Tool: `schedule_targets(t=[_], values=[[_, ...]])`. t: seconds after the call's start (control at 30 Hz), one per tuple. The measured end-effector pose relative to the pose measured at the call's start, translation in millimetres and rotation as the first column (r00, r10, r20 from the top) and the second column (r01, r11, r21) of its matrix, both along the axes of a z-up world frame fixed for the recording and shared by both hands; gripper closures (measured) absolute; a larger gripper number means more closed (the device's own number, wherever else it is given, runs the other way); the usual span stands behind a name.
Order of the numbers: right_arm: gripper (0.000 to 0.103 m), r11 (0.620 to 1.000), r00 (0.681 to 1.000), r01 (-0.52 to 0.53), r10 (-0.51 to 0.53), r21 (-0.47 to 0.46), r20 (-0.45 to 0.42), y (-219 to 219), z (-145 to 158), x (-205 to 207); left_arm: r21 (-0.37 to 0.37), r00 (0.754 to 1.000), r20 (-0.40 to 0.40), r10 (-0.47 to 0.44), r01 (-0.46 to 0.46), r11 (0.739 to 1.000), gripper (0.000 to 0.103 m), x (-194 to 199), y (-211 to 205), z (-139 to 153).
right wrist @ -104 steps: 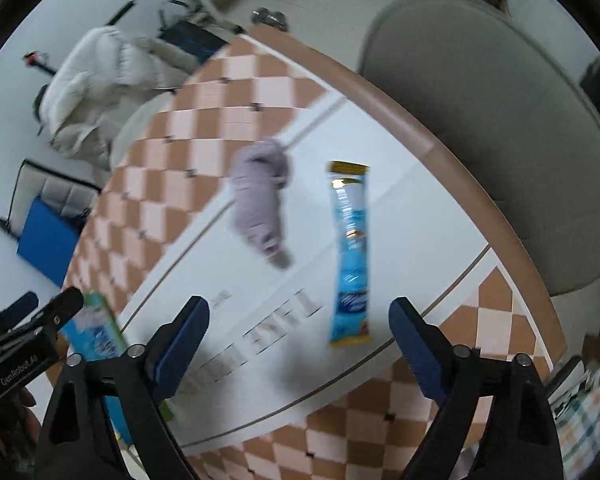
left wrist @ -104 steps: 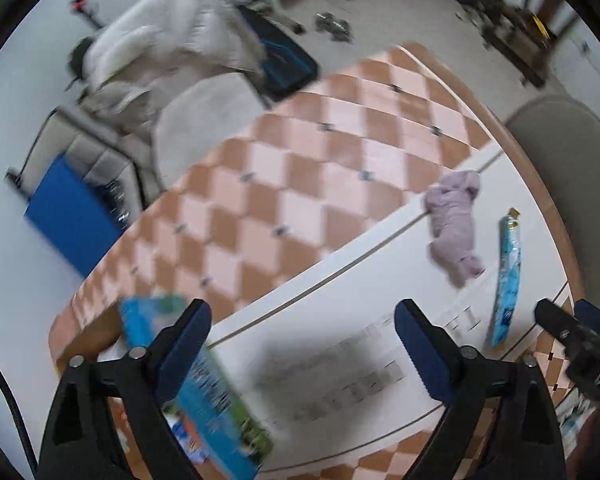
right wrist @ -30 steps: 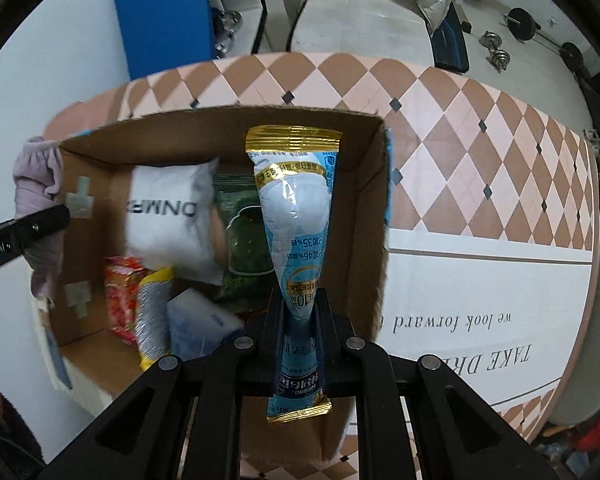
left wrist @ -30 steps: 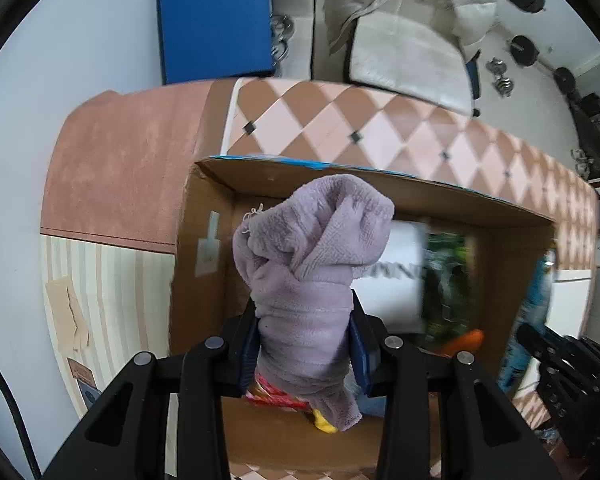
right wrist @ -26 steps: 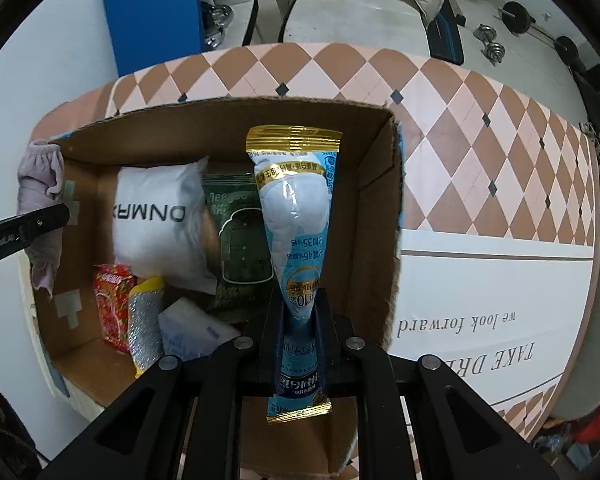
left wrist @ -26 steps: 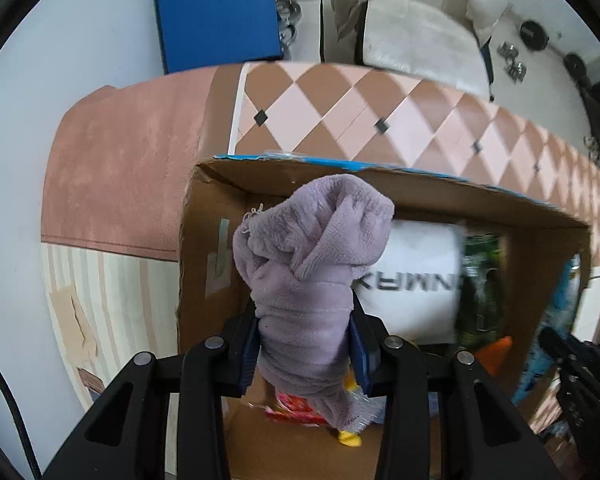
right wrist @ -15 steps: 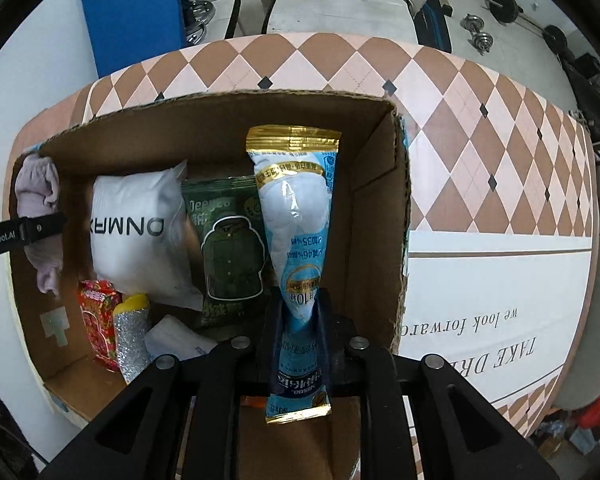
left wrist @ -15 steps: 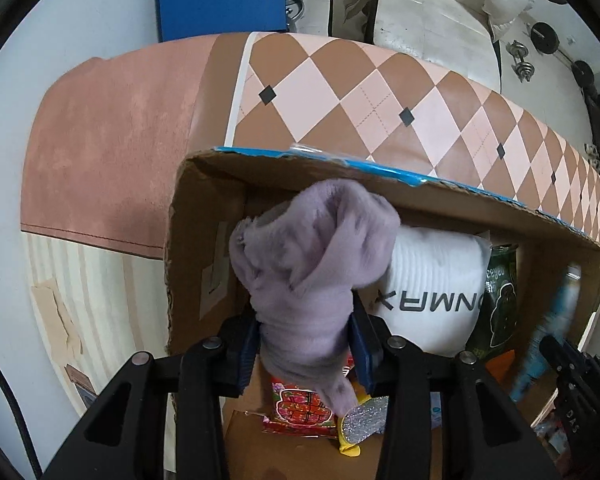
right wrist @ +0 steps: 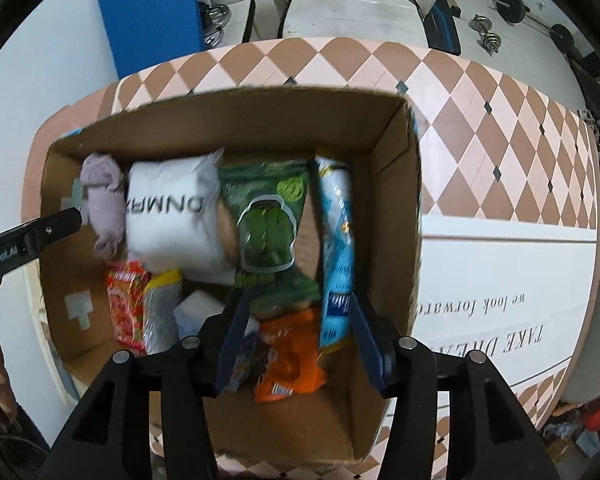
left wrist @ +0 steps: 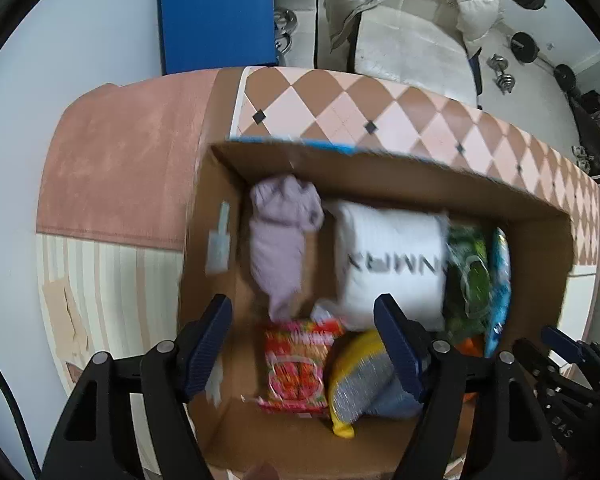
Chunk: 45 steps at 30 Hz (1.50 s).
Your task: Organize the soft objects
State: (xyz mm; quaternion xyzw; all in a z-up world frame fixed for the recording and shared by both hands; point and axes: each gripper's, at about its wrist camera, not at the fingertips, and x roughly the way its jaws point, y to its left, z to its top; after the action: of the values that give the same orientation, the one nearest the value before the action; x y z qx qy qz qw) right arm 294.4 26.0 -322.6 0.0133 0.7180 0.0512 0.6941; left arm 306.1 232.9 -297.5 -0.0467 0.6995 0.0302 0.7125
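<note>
Black plastic arms with ribbed blue pads frame the near edge of both views. The left gripper (left wrist: 303,340) stands with its jaws wide apart and holds nothing; the right gripper (right wrist: 296,338) is likewise spread, its pads clear of the packets below it.

Under both lies an open corrugated cardboard box (left wrist: 420,176), brown inside, with a blue printed outer edge. In the left wrist view, nearest at 6 o'clock, sit a glossy red snack packet (left wrist: 296,364) and a yellow sponge with a silvery scouring face (left wrist: 356,384). Beyond them a puffy white pillow pack with black lettering (left wrist: 392,264) fills the middle. The lilac fleece cloth (left wrist: 280,232), soft and crumpled, lies inside the box at 11 o'clock, against the left wall and beside the white pack; it is motion-blurred.

The right wrist view shows what the left one crowds to its edge: an orange crinkled packet (right wrist: 292,356) at 6 o'clock, a green foil snack bag (right wrist: 266,228) at centre, and the long blue tube-shaped pouch (right wrist: 336,248) lying lengthwise inside the box along its right wall, at 1 o'clock, blurred.

Beyond the box spreads a tablecloth of pink and brown diamonds (right wrist: 480,120). At 12 o'clock in the left view a cream padded jacket (left wrist: 412,4) drapes a chair, with a blue panel (left wrist: 216,12) beside it.
</note>
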Motion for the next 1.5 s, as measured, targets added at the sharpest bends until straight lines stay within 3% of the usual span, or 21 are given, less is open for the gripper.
schedule_targets(t=[0.17,0.2,0.23,0.3,0.57,0.7,0.87,1.17,1.5], values=[[0.042,1.0,1.0,-0.009,0.009,0.016,0.006,2.0,4.3,-28.6,0.009,0.999,0.05,-0.014,0.013,1.0,0.031,-41.2,-15.3,13.7],[0.04,1.0,1.0,-0.01,0.01,0.016,0.012,1.3,5.4,-32.4,0.021,0.998,0.057,-0.015,0.014,1.0,0.026,-46.2,-17.6,14.6],[0.036,1.0,1.0,-0.007,0.007,0.015,0.023,0.0,6.9,-38.7,0.035,0.998,0.065,-0.016,0.014,0.999,0.013,-52.6,-20.8,16.4],[0.029,1.0,0.999,0.001,-0.002,0.012,0.037,-0.3,9.8,-46.7,0.047,0.996,0.087,-0.007,0.003,0.999,0.004,-65.7,-24.4,21.7],[0.0,1.0,0.995,0.027,-0.028,0.016,0.099,-13.5,33.7,-67.7,0.047,0.99,0.143,0.0,-0.006,0.999,0.004,-91.7,-37.0,38.6],[0.0,0.999,0.989,0.033,-0.032,-0.002,0.146,-22.1,56.7,-79.8,0.049,0.984,0.181,0.003,-0.012,0.999,0.004,-103.2,-40.9,58.5],[0.0,0.999,0.976,0.033,-0.037,0.022,0.213,-33.2,97.1,-102.7,0.068,0.964,0.262,-0.037,0.02,0.998,0.004,-126.3,-57.6,105.9],[0.0,0.999,0.927,0.013,-0.028,0.043,0.374,-51.1,194.7,-157.2,0.069,0.915,0.399,-0.052,0.027,0.997,0.004,-178.3,-78.3,193.3],[0.0,0.997,0.878,-0.02,-0.015,0.069,0.479,-65.3,273.9,-212.6,0.036,0.873,0.486,-0.045,0.032,0.999,0.004,-223.0,-89.9,255.6]])
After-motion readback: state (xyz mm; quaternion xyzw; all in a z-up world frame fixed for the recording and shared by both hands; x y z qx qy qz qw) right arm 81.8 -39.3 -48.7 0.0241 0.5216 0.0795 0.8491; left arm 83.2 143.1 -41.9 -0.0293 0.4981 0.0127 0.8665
